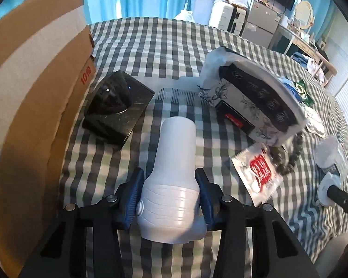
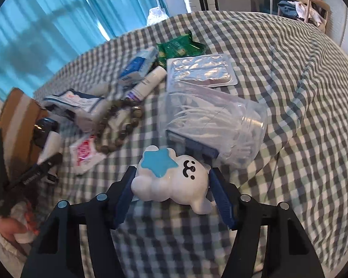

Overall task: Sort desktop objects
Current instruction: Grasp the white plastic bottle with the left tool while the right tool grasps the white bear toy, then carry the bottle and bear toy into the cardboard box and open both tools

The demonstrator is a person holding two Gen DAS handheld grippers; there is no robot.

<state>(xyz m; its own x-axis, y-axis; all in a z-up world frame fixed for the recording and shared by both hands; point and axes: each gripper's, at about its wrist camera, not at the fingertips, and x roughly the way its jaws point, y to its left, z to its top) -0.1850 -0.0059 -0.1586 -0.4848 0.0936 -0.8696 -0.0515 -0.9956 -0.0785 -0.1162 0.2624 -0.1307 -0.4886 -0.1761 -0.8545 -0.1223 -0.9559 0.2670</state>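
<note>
My left gripper (image 1: 169,171) is shut on a white bottle-shaped device (image 1: 176,139). Its blue pads press both sides of the ribbed wide end, and the narrow end points away across the checked cloth (image 1: 150,46). My right gripper (image 2: 171,169) has its blue pads against both sides of a small white toy (image 2: 174,180) with a blue star and a smiling face, which rests on the cloth. In the right wrist view the left gripper (image 2: 41,162) shows at the far left with the white device (image 2: 51,146) in it.
A cardboard box (image 1: 34,92) stands at the left. Nearby lie a black box with a dome (image 1: 118,108), a flowered tissue pack (image 1: 255,97), a red-and-white sachet (image 1: 257,173), a bead bracelet (image 2: 118,125), a clear swab jar (image 2: 215,125), a blister pack (image 2: 201,69) and a green packet (image 2: 181,44).
</note>
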